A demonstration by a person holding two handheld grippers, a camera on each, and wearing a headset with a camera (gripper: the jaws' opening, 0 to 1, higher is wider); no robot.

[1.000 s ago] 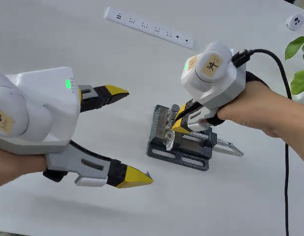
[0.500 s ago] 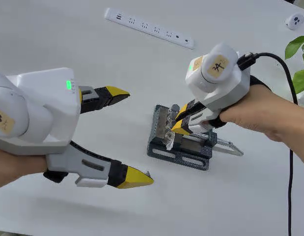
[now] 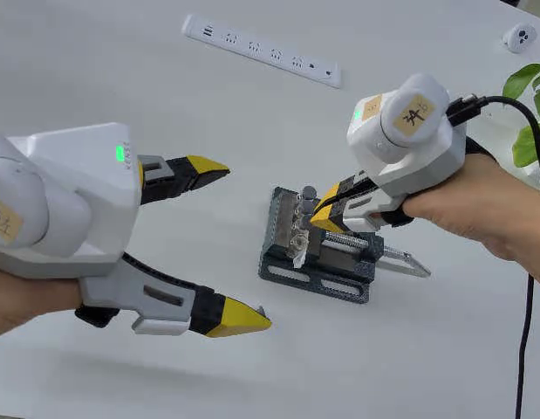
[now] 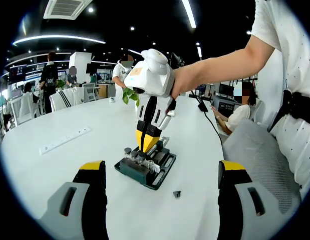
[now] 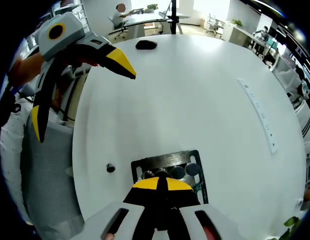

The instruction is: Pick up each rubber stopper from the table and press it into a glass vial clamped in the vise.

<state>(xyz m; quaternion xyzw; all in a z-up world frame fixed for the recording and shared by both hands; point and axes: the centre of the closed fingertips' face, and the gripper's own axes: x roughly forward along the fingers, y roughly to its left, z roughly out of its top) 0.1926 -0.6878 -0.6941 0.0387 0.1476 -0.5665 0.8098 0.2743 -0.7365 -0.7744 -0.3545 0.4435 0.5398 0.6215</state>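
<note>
- Vials (image 3: 299, 237) sit in a row, clamped in the vise (image 3: 291, 275), mid tabletop (image 3: 121, 70).
- From the left gripper view I read dark stoppers (image 4: 127, 150) on the vials at the near-left end of the row. I can't count them reliably.
- The right gripper view shows round dark tops in the vise just ahead of my own tips.
- One loose stopper (image 4: 177, 193) lies on the tabletop just beside the vise, apart from it. It also shows left of the vise in the right gripper view (image 5: 110, 168).
- Right gripper (image 3: 318, 220): jaws together, yellow tips pointing down at the vial row.
- I can't tell whether those tips touch a vial or pinch anything.
- Left gripper (image 3: 247, 243): jaws spread wide, holding nothing. It is off to the left of the vise, above the tabletop and aimed toward it.
- The vise handle sticks out on the right side, under my right hand (image 3: 479, 205).
- A power strip (image 3: 263, 50) lies at the far side, well apart from the vise.
- Plant (image 3: 531, 131) leaves at the right edge, and a black cable (image 3: 522, 332) runs down from the right gripper.
</note>
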